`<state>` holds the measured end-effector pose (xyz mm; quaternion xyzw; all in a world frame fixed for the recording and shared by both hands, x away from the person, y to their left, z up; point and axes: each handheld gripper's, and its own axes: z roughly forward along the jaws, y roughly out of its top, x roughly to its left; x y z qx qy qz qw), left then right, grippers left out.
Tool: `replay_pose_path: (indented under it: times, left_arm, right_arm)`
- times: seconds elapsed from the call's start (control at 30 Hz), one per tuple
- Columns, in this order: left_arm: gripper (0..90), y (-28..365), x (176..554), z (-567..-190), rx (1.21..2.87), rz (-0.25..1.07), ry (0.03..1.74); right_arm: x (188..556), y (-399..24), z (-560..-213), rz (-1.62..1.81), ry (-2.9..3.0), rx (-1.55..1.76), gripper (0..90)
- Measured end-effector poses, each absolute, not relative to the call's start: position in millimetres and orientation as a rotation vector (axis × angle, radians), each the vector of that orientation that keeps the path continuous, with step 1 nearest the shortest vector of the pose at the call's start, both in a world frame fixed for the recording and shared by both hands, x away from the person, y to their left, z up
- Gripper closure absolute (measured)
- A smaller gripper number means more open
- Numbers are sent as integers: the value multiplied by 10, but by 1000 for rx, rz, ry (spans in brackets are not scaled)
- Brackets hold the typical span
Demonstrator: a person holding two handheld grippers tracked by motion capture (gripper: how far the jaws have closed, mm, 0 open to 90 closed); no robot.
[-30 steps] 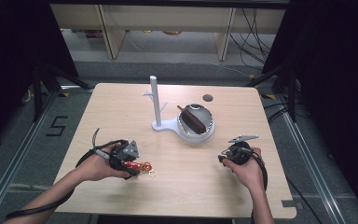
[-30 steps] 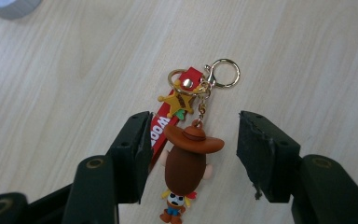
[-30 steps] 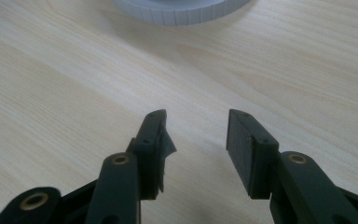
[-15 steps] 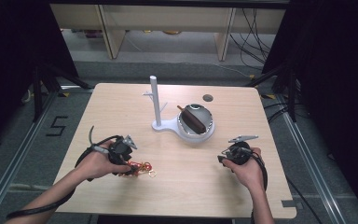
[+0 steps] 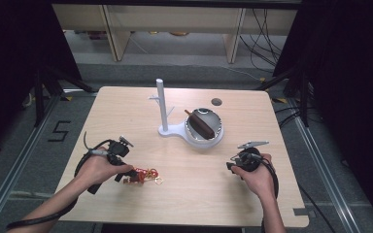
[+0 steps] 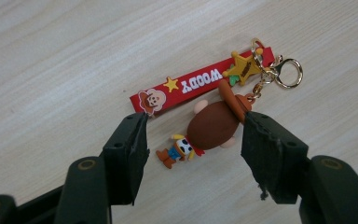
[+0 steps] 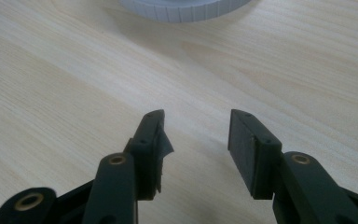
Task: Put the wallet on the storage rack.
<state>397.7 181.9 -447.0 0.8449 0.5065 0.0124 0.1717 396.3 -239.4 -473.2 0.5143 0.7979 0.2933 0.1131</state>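
Fingers of our left gripper (image 6: 193,135) just opened wide; keychain toy (image 6: 213,123) lies between them on counter (image 5: 126,111), no squeeze. Our right gripper (image 7: 196,133) open, nothing between fingers.

1. the right gripper (image 7: 196,140) rises from the bottom edge of its own view, its two black jaws set apart with bare wood showing in the gap between them
2. nothing lies between the jaws; both hang over the table (image 7: 65,79), a pale wood surface with fine grain running slantwise
3. the left-hand jaw carries a torn, ragged bit of pad sticking out toward the gap
4. at the top edge sits the lower rim of a white ribbed base (image 7: 186,9), well apart from the jaw tips, throwing a soft shadow on the wood below it
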Motion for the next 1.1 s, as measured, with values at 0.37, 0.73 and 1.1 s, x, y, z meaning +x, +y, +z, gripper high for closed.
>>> replay_pose_path:
  times: [0.37,0.73,1.1]
  left_arm:
    - [403,1771,3977,-4485,2479,5,1488]
    - [413,1575,3976,-4457,2529,1,1500]
    - [434,1393,4016,-4483,2591,-5,1454]
  right_arm:
    - [3961,-2398,-4726,859,2345,1516,565]
    - [3964,-2394,-4737,863,2350,1504,561]
    - [3964,-2395,-4741,864,2354,1505,558]
